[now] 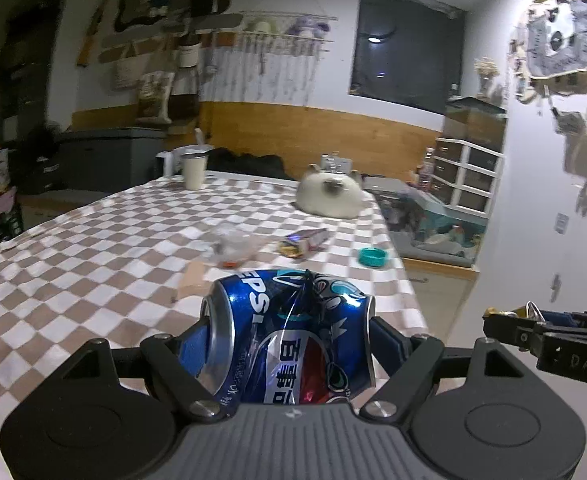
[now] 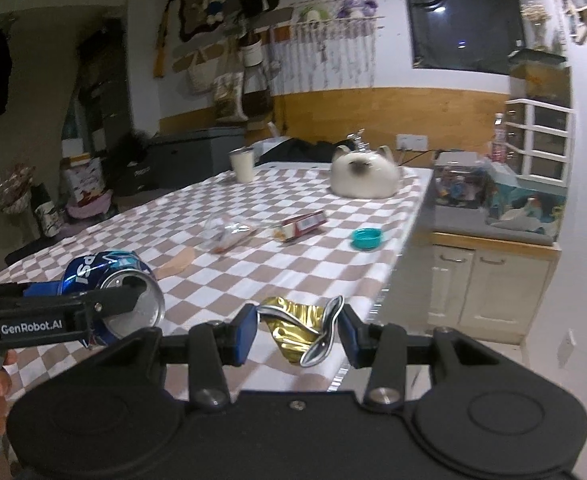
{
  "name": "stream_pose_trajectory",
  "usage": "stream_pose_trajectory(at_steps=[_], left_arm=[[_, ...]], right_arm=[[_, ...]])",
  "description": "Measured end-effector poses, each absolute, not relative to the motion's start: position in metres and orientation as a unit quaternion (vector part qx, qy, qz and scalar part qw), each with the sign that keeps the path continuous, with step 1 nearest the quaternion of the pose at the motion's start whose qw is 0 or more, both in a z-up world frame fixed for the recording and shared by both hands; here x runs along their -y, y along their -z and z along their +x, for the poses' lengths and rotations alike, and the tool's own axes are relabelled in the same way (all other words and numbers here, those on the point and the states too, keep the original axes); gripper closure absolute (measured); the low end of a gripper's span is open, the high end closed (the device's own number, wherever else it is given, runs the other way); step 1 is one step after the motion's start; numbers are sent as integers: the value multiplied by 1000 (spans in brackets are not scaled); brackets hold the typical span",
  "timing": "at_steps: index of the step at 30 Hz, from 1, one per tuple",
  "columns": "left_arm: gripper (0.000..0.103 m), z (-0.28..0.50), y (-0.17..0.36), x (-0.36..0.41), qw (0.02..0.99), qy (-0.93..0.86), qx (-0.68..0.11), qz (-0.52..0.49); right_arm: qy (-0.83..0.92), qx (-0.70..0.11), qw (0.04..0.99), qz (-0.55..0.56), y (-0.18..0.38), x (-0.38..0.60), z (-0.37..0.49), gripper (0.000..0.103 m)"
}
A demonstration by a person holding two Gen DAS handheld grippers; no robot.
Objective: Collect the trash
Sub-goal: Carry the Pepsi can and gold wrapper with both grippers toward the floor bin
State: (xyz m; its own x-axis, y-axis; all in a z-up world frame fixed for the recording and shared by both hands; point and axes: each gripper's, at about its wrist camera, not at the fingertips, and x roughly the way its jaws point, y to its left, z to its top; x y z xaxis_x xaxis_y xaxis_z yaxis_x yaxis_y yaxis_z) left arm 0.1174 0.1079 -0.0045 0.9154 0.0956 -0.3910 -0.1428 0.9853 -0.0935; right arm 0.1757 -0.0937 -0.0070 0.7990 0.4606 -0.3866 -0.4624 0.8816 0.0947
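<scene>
My left jaws point(image 1: 289, 332) clamp the Pepsi can point(image 1: 289, 336) crosswise; my right jaws point(image 2: 298, 330) pinch a gold can point(image 2: 293, 326); remaining trash lies far ahead on the table point(image 2: 333, 264).

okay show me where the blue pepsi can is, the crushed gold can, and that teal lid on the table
blue Pepsi can point(image 1: 289, 332), left wrist view, on its dented side.
crushed gold can point(image 2: 295, 326), right wrist view, on its crumpled gold wall.
teal lid point(image 2: 367, 238), right wrist view, on its rim.

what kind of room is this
Most likely a lived-in home dining or kitchen area: a table with a checkered tablecloth, a cat plush resting on it, white cabinets beside it, and craft decorations hung on the walls.
</scene>
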Motion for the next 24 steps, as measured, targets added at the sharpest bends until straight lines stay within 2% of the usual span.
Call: stream_pose_trajectory(at_steps=[10, 24], left_arm=[[22, 130, 9, -35, 980, 2, -197, -40], [22, 162, 44, 92, 966, 102, -235, -18]], right_arm=[[-174, -204, 963, 14, 16, 166, 167, 58], [-77, -228, 970, 44, 49, 287, 158, 58]])
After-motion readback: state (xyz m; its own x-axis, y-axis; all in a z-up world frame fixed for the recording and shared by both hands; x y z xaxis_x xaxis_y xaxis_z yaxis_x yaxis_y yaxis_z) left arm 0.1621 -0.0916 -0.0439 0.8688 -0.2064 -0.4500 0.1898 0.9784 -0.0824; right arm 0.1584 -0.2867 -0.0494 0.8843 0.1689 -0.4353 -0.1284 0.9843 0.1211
